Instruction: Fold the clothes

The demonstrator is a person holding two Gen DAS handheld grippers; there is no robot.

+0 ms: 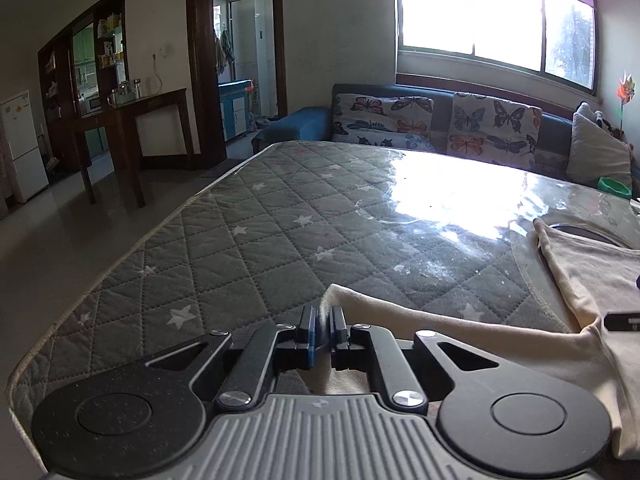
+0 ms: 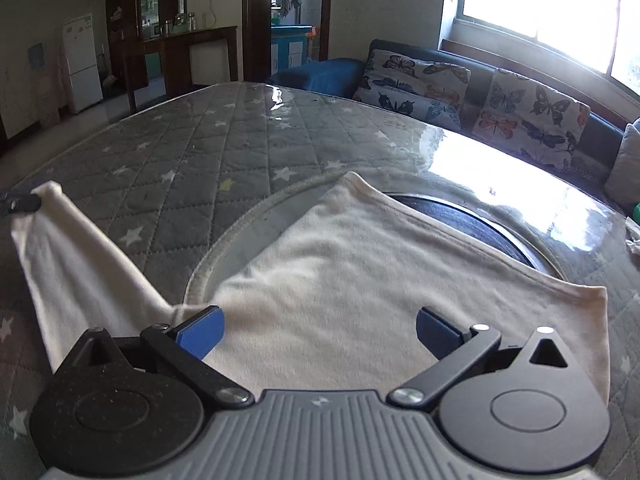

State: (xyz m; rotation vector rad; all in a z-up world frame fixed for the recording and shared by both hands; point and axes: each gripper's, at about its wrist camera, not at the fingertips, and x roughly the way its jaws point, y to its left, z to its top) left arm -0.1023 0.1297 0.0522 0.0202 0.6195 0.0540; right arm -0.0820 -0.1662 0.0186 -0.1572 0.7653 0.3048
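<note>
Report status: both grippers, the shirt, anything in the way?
Left gripper shut on the sleeve, stretched out sideways. Right gripper open over the cream shirt, holding nothing. Shirt flat on the quilted table cover; nothing in the way.

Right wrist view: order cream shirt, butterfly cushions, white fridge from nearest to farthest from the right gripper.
1. cream shirt, directly under the open right gripper.
2. butterfly cushions, on the sofa beyond the table, upper right.
3. white fridge, against the far wall, upper left.

The cream garment (image 1: 592, 280) runs off the right edge; its sleeve end (image 2: 28, 216) looks blurred.
</note>
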